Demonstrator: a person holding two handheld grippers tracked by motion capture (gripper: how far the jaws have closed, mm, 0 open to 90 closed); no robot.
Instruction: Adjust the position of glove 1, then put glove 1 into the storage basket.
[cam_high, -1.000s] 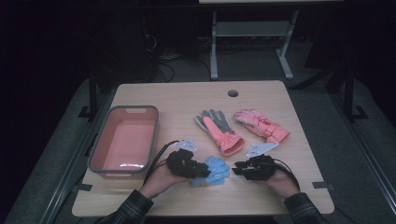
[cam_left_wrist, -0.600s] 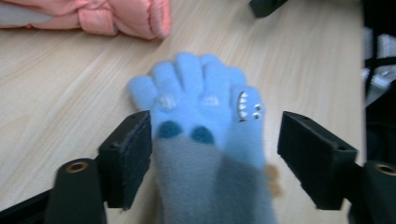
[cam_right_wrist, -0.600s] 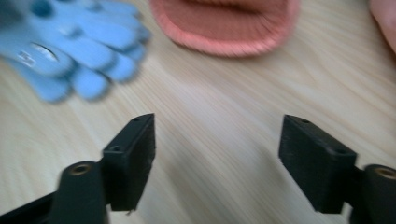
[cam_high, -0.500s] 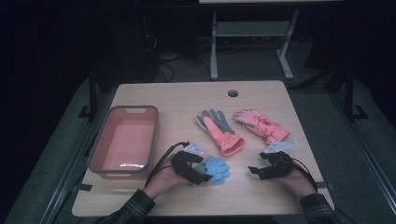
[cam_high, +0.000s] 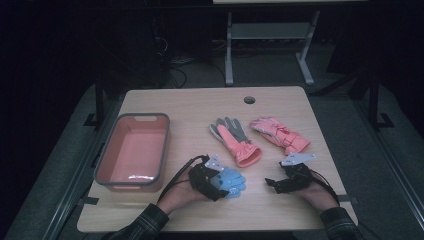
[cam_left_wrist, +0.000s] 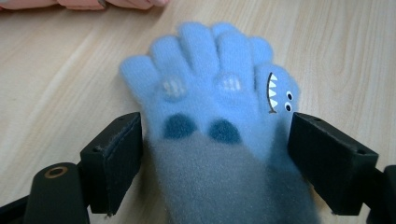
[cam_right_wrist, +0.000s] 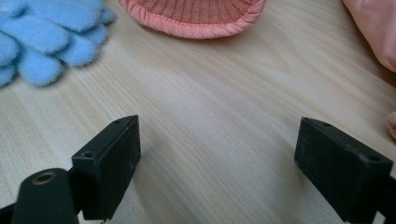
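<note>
— Looking at the left gripper (cam_left_wrist: 212, 154), what are its fingers (cam_left_wrist: 114, 161) doing?

— They are standing apart, released. They have just been opening. The blue glove (cam_left_wrist: 219, 116) is lying between them, flat on the table (cam_left_wrist: 70, 70), and the pads are not pressing on it. The glove tips are pointing toward twelve o'clock in the left gripper view, and a small shark face is showing on its thumb.

— And where is the glove lying on the table?

— In the high view the blue glove (cam_high: 231, 181) is resting near the six o'clock edge, just beside the left gripper (cam_high: 210, 182). The pink bin (cam_high: 132, 150) is sitting at nine o'clock from it.

— Is the right gripper (cam_right_wrist: 215, 172) holding something?

— No. Its fingers (cam_right_wrist: 112, 165) have also just been opening, with bare wood between them. In the high view the right gripper (cam_high: 287, 182) is resting at three o'clock from the glove, apart from it. Two pink gloves (cam_high: 237, 140) (cam_high: 280, 135) are lying toward twelve o'clock.
</note>
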